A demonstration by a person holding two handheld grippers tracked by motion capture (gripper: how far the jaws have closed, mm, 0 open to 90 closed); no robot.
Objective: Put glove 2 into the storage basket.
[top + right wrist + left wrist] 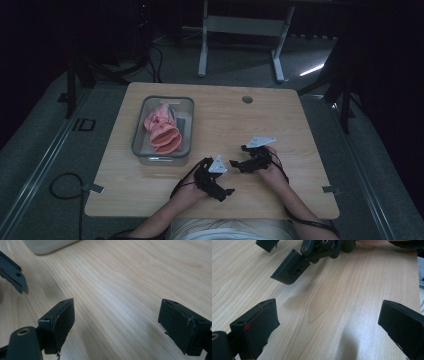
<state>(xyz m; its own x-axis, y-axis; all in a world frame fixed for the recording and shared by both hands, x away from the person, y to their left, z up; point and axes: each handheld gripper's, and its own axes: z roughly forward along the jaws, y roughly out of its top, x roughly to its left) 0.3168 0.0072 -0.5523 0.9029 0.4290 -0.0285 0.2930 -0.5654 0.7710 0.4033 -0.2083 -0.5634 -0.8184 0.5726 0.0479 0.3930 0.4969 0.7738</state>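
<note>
High view overhead facing forward, gripper views close, sharing table [280,125]

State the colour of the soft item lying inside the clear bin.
Pink, a salmon shade; the soft item in the clear bin shows best in the high view.

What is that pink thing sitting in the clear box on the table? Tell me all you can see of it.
The pink thing looks like soft, bunched fabric or rubber, perhaps a glove, though the dim picture leaves that unsure. It is salmon pink with paler folds and a rolled, open rim facing the near side. It lies inside the clear box, toward its left and middle, beside something dark and flat. Neither gripper touches it.
</note>
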